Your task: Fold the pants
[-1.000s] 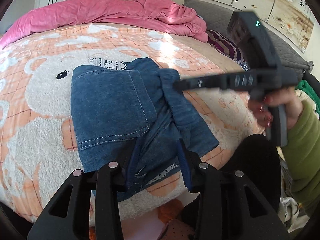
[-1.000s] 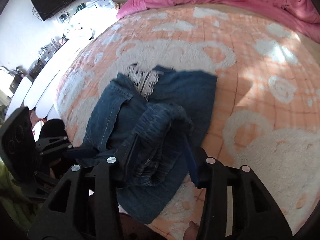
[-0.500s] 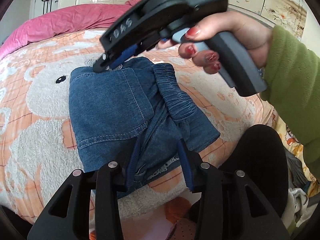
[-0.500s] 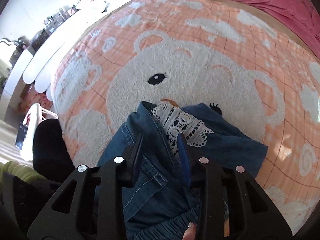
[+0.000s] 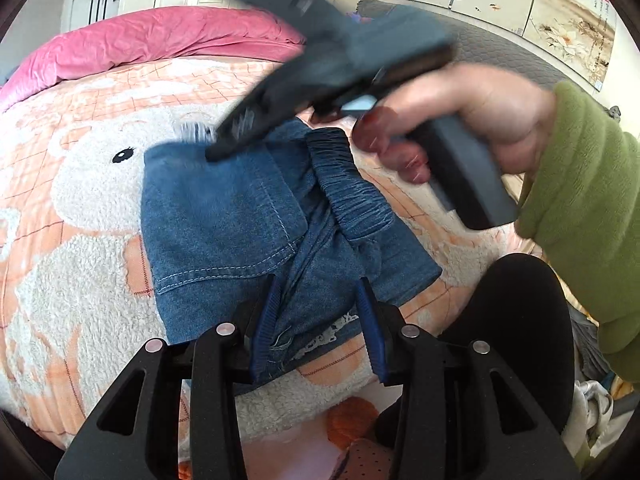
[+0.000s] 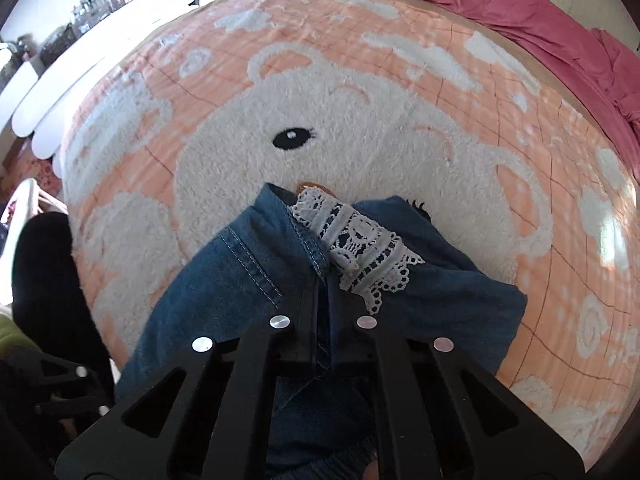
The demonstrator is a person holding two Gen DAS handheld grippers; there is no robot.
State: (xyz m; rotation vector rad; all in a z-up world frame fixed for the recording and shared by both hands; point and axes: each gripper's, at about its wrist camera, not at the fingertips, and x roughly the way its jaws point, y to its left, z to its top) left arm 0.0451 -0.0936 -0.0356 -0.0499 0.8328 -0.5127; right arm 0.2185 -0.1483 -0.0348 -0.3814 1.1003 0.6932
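Denim pants (image 5: pixel 240 220) lie already folded into a compact bundle on the bear-print blanket (image 5: pixel 80 300), covering the lower half of the bear's face; its embroidered eye (image 5: pixel 123 155) sits just beyond the bundle's far-left corner. Taking the left wrist view from left to right: the left gripper (image 5: pixel 318 320) holds its 2 blue-padded jaws partly spread astride the bundle's near hem, with denim between them, though whether the pads actually press it cannot be told. To the right of the bear's eye, the right gripper (image 5: pixel 212 156) has swung in across the bundle over the last second and come down on its far edge, by the white lace trim (image 6: pixel 360 252). Its jaws have just been closing and now stand pressed together, pinching a denim fold beside the lace. That fresh grip suggests the far edge is about to be lifted or tidied for a last fold, with the near hem steadied.
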